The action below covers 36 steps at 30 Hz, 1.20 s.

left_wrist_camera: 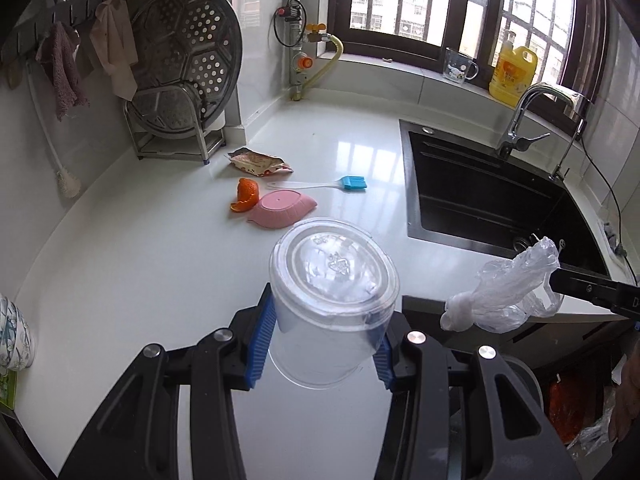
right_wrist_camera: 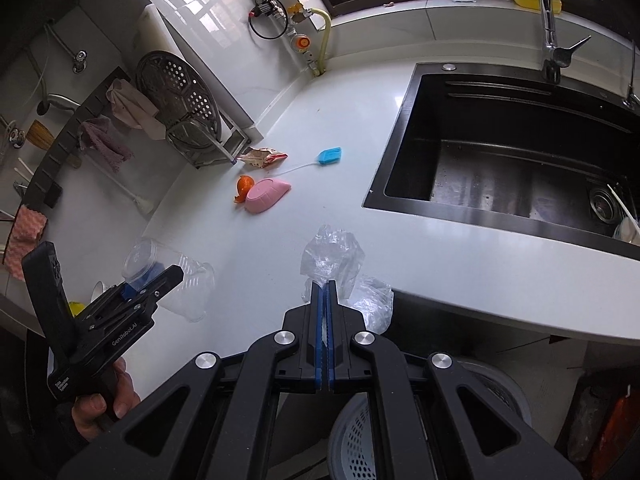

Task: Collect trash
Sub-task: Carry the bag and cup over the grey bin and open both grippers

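Left tool (left_wrist_camera: 324, 344) grips clear plastic cup (left_wrist_camera: 334, 292); right tool (right_wrist_camera: 325, 288) pinches crumpled plastic bag (right_wrist_camera: 332, 258). Carry both steadily over grey basket bin (right_wrist_camera: 360, 440) before releasing.

Daylight via window (left_wrist_camera: 460, 0); counter (left_wrist_camera: 360, 148) glare, fisheye edges dark.

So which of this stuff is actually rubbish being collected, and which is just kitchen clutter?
Trash:
clear plastic cup, held in the left tool
plastic bag, pinched in the right tool
orange peel
snack wrapper

Just lying about:
pink dish
blue brush
steamer tray
yellow bottle
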Available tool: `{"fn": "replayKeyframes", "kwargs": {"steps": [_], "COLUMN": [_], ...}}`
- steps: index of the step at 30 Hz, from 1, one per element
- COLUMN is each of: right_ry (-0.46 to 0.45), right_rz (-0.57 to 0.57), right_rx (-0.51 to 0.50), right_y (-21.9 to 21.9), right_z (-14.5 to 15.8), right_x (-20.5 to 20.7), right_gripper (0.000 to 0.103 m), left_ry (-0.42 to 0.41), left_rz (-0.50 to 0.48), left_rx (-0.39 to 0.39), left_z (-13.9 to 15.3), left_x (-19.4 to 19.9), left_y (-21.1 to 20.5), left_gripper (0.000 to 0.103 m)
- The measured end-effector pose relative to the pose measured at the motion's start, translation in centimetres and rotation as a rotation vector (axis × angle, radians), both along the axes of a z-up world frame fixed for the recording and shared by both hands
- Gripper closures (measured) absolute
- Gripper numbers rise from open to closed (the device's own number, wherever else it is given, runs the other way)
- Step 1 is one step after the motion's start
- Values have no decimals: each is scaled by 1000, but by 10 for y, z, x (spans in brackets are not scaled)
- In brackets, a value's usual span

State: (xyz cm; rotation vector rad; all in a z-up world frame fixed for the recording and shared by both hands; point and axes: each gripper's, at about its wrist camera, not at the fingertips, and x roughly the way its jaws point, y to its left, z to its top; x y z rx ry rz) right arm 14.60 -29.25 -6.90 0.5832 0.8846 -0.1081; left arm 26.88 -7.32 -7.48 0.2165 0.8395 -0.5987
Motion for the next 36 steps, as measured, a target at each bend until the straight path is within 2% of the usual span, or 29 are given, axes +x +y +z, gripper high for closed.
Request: {"fn": "replayKeyframes", "kwargs": {"steps": [8,15,23,30,32,34,35,36], "right_ry": [33,109,202,267,268,268,261,252], "right_rz": [-4,34,68,106,114,116,112,110], "right_rx": [15,44,74,94,100,100,97,99], "right_y": [-19,-29,-37,-37,-38,-39,-41,-42], "right_z": [-8,-39,-86,-112,-113,-112,-111,-109], "right_x": [-76,-123,-144,-149,-152,-154,-155,-157], "right_gripper": [101,101,101,101,101,91,81,75], "left_ry": [53,70,155,215,214,207,204,202], "left_rz": [-76,-143,-174,-130,-112,-94,-88,-81], "left_rx": [6,45,101,159,166,165,164,166], "left_z": [-4,-25,-64,-89,-90,-88,-86,-85], "left_x": [-76,-135,-172,-186,-189,-192,-193,-193], "left_y": [-39,-72,-99,-106,-106,-104,-103,-102], "left_gripper": [61,61,59,55,48,42,41,40]}}
